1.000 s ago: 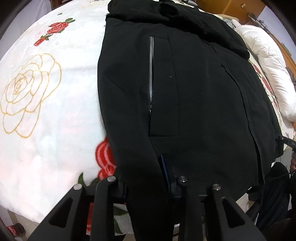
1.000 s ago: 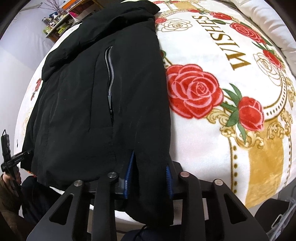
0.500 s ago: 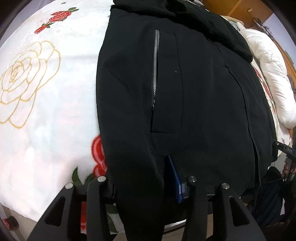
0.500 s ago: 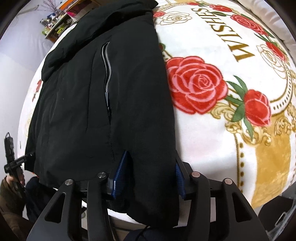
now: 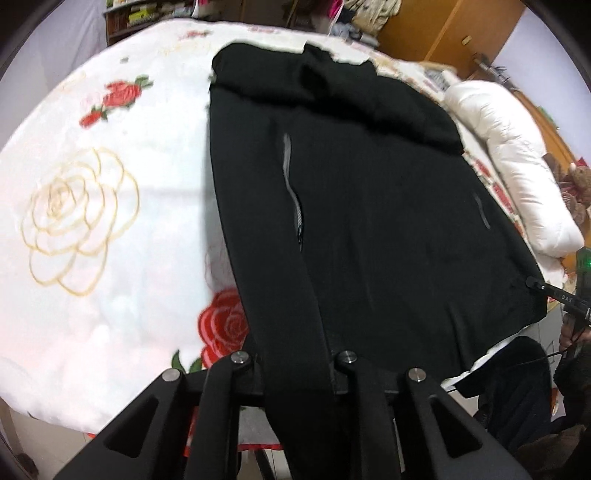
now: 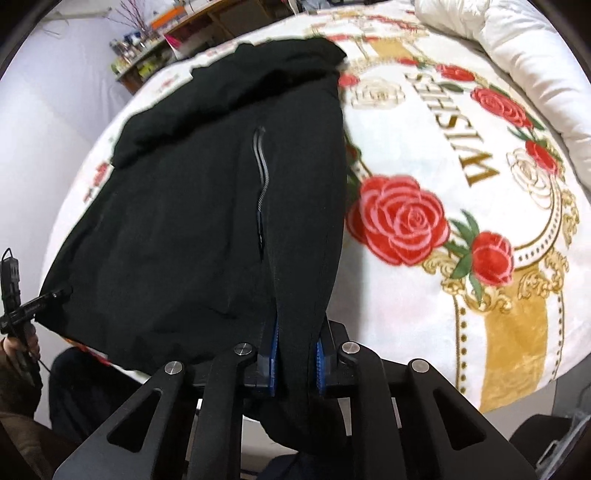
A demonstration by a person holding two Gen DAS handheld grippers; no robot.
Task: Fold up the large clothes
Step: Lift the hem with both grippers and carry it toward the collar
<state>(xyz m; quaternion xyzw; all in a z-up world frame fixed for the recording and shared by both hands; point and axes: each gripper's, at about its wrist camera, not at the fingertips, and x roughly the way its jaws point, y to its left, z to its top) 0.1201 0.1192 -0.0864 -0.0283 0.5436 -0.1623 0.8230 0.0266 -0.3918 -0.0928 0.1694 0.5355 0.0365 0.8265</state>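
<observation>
A large black jacket (image 5: 362, 206) lies spread on the bed, collar end far, with zipped pockets on both sides. It also fills the left half of the right wrist view (image 6: 207, 206). My left gripper (image 5: 293, 373) is shut on a fold of the jacket's near left hem, which hangs down between the fingers. My right gripper (image 6: 295, 365) is shut on the jacket's near right hem, the cloth pinched between the blue pads (image 6: 272, 363). Both hems are lifted off the bed edge.
The bed carries a white blanket (image 6: 461, 206) with red roses and gold lettering. A white duvet (image 5: 509, 166) lies at the bed's far right. Shelves and a wooden wardrobe (image 5: 454, 33) stand behind. The other gripper shows at each view's outer edge.
Both grippers have closed tighter on the hem and pulled up and back from the bed. More of the jacket and the room behind shows now.
</observation>
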